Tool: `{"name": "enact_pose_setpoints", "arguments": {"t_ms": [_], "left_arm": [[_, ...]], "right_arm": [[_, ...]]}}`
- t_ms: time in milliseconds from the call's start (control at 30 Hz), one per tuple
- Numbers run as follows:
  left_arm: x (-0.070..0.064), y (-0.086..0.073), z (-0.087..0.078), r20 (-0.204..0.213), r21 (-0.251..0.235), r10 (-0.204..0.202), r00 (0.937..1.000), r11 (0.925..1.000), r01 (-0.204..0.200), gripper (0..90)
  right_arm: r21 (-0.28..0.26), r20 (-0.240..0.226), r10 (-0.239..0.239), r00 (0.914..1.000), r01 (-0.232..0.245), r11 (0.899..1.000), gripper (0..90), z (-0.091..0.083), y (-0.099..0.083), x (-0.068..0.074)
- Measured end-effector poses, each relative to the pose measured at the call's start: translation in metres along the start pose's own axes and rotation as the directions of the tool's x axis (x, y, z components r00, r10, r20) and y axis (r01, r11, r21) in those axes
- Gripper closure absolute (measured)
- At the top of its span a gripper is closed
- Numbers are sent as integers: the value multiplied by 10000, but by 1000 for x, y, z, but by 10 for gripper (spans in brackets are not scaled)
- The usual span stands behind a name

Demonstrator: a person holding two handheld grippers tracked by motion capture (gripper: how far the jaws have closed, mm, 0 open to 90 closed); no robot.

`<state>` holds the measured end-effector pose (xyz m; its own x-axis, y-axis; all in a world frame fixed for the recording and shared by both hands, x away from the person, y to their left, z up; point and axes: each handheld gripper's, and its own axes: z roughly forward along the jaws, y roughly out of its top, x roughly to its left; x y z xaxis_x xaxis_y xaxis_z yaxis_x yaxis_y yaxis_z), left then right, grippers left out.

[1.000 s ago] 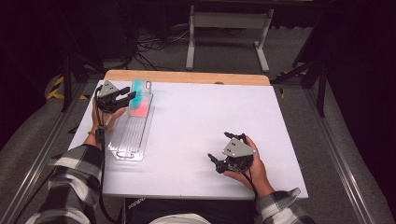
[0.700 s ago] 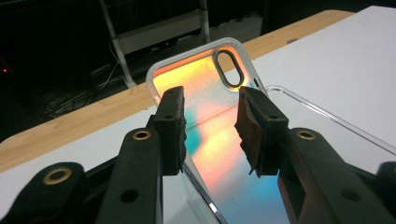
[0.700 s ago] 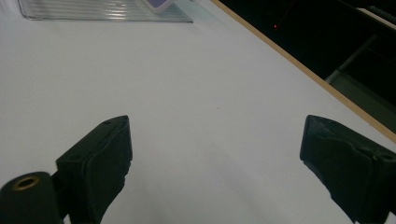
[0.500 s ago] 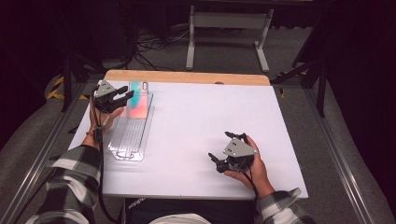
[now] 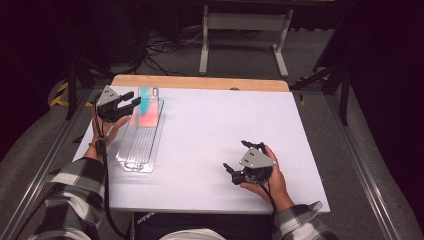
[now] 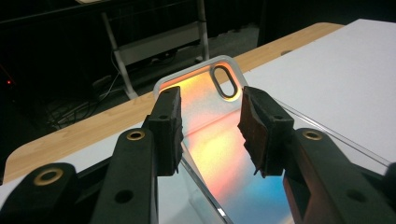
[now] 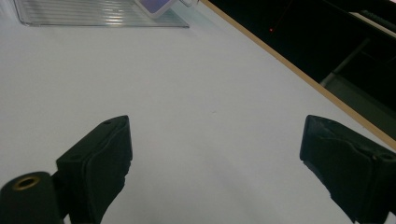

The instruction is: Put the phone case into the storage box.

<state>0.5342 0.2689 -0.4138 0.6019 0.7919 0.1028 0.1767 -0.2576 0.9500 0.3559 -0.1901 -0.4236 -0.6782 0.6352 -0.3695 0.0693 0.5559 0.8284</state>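
Observation:
An iridescent phone case (image 5: 148, 111) leans in the far end of a clear plastic tray (image 5: 138, 152) at the table's left. My left gripper (image 5: 132, 101) hovers just left of the case, open. In the left gripper view the case (image 6: 212, 140) shows orange to blue between and beyond the parted jaws of that gripper (image 6: 210, 100), its camera cut-out at the top. My right gripper (image 5: 235, 156) rests low over the white table at the front right, open and holding nothing. In the right gripper view, past that gripper (image 7: 215, 135), the tray (image 7: 93, 14) lies far off.
The white tabletop (image 5: 220, 125) has a wooden strip (image 5: 200, 82) along its far edge. A metal stand (image 5: 242, 30) and cables sit on the dark floor behind. Metal rails run along both sides of the table.
My left gripper has drawn back a little to the left from the case, which stays leaning in the tray. The right gripper has not moved.

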Motion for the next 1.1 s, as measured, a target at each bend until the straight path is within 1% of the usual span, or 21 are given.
{"name": "enact_pose_setpoints", "arguments": {"t_ms": [100, 267, 333, 567, 600, 700, 867, 967, 1100], "left_arm": [[-3, 1, 0, 67, -6, 50, 10000, 10000, -50, 591], [-11, 4, 1, 199, -44, 270, 9994, 9996, -269, 587], [-13, 4, 0, 281, -62, 259, 9993, 9996, -257, 583], [-15, 4, -3, 305, -141, 242, 9992, 9996, -238, 544], [-14, 5, -6, 301, -197, 245, 9992, 9995, -239, 524], [-13, 5, -10, 313, -329, 90, 9995, 9994, -79, 522], [-13, 5, -13, 401, -244, 74, 9992, 9997, -65, 504], [-14, 4, -13, 391, -307, 66, 9992, 9995, -54, 496], [-15, 4, -13, 418, -238, 92, 9991, 9997, -82, 448]], "right_arm": [[6, -23, -30, 10000, 30, 10000, 101, 0, 1, 1], [39, -41, -59, 10000, 59, 10000, 100, 1, 0, 1], [36, -40, -92, 10000, 92, 10000, 100, 1, 0, 2], [32, -75, -157, 9998, 158, 9999, 100, 0, 1, 2], [4, -57, -150, 9999, 150, 9999, 100, 0, 1, 2], [-17, -40, -105, 9999, 104, 9999, 101, -1, 1, 2], [-17, -44, -119, 9999, 119, 9999, 101, -1, 0, 3], [-22, -70, -87, 9999, 87, 10000, 101, -1, 0, 3], [-4, -128, -119, 9998, 119, 9999, 100, 0, 0, 4]]}}
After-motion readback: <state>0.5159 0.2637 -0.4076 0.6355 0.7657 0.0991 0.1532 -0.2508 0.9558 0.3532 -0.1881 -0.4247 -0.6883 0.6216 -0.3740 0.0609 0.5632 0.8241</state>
